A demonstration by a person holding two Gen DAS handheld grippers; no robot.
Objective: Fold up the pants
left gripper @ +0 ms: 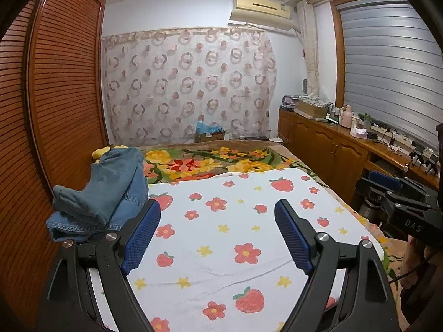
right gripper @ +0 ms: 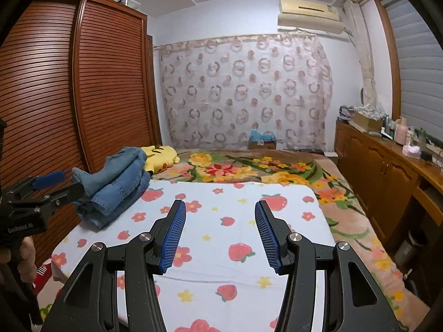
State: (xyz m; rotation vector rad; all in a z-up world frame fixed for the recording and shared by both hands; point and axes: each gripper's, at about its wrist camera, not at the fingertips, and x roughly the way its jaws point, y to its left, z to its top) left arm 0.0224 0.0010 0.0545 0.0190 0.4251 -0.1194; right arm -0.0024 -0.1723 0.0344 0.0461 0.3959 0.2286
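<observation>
Jeans (left gripper: pixel 110 188) lying heaped at left frame edge, awaiting folding; left gripper (left gripper: pixel 218 235) and right gripper (right gripper: pixel 220 235) hovering agape, holding nothing, over strawberry towel (left gripper: pixel 235 249).

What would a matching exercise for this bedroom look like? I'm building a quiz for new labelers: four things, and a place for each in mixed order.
Things:
1. jeans
2. yellow plush toy
3. air conditioner
4. pink jug

Places:
A. high on the back wall
B. on the wooden sideboard
C. piled at the left edge of the strawberry cloth
D. behind the jeans, by the wardrobe

Pairs: 1-C, 2-D, 3-A, 4-B
</observation>
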